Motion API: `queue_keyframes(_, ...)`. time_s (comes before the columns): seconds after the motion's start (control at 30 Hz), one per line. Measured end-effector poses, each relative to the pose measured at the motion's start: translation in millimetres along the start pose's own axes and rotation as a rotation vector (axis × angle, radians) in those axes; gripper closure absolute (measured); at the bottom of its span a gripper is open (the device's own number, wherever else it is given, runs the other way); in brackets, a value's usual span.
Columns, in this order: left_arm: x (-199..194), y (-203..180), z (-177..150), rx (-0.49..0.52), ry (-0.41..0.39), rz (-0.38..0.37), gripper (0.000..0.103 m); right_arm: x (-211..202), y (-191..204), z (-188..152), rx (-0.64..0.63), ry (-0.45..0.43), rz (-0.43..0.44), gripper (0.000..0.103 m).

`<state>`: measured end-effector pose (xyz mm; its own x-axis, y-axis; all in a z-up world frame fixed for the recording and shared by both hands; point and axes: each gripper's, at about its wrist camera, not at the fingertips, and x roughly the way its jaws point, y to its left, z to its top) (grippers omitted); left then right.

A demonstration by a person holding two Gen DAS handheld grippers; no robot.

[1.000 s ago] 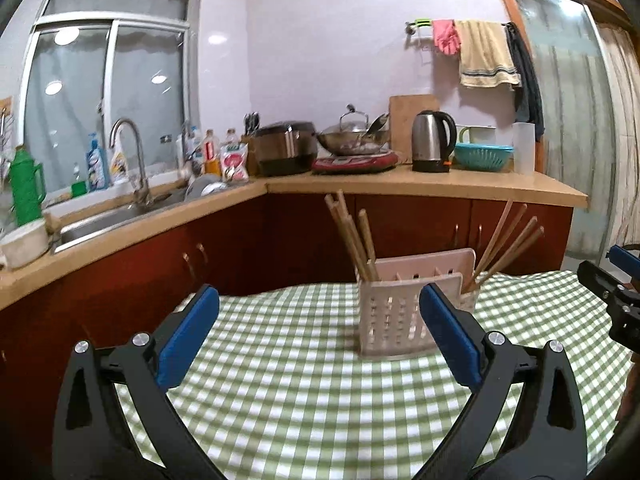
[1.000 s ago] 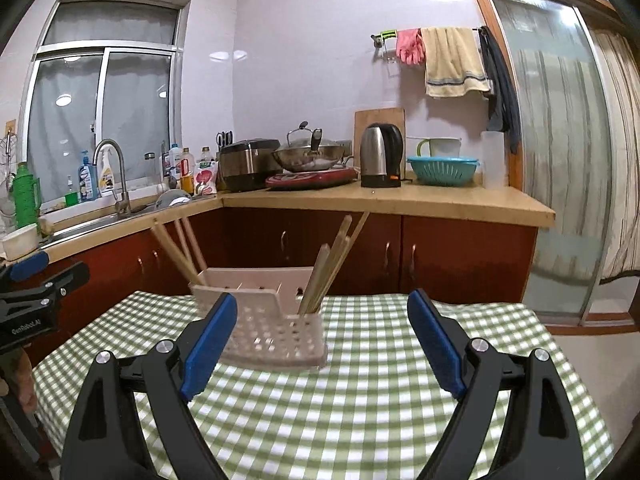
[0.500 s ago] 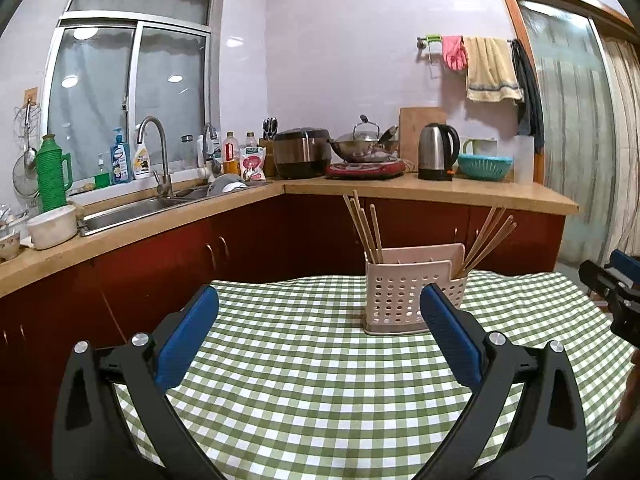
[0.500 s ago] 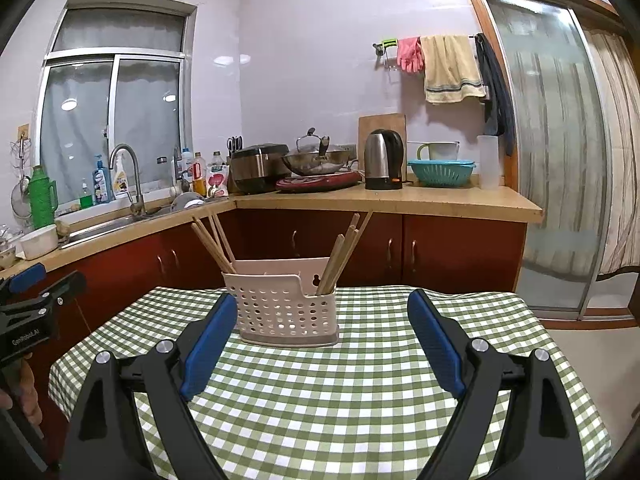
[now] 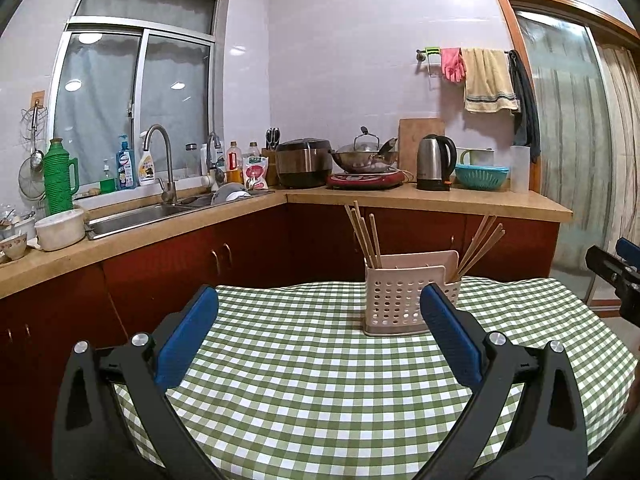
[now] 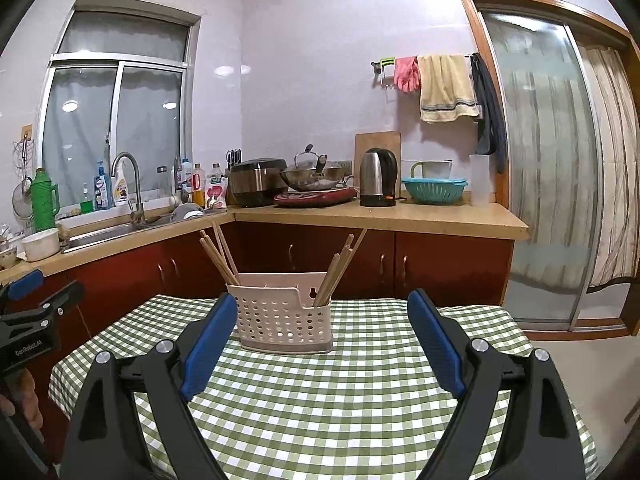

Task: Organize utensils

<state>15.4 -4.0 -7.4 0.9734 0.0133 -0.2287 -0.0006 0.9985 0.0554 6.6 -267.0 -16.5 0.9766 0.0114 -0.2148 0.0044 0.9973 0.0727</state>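
Observation:
A pale perforated utensil holder (image 5: 404, 298) stands on the green checked tablecloth (image 5: 304, 380); it also shows in the right wrist view (image 6: 282, 316). Wooden chopsticks lean out of its left end (image 5: 362, 234) and its right end (image 5: 480, 246); they show in the right wrist view too (image 6: 220, 254) (image 6: 340, 266). My left gripper (image 5: 318, 334) is open and empty, well short of the holder. My right gripper (image 6: 320, 338) is open and empty, also short of it. Each gripper shows at the edge of the other's view (image 5: 616, 276) (image 6: 32, 320).
An L-shaped wooden counter (image 5: 440, 200) with red cabinets runs behind the table, with a sink (image 5: 136, 216), rice cooker (image 5: 304, 162), wok (image 5: 364, 158), kettle (image 5: 434, 164) and teal colander (image 5: 482, 176). A sliding glass door (image 6: 548, 176) is at the right.
Both grippers have drawn back and up from the holder, which now looks smaller and farther. Both stay open and empty.

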Motion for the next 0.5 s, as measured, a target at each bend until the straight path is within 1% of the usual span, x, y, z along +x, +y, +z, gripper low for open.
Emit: queue_keyframes(0.5,-5.3,1.8,0.3,-0.012,-0.007,0.000,0.005,-4.0,0.1,0.8,-0.002,-0.003,0.002,0.019)
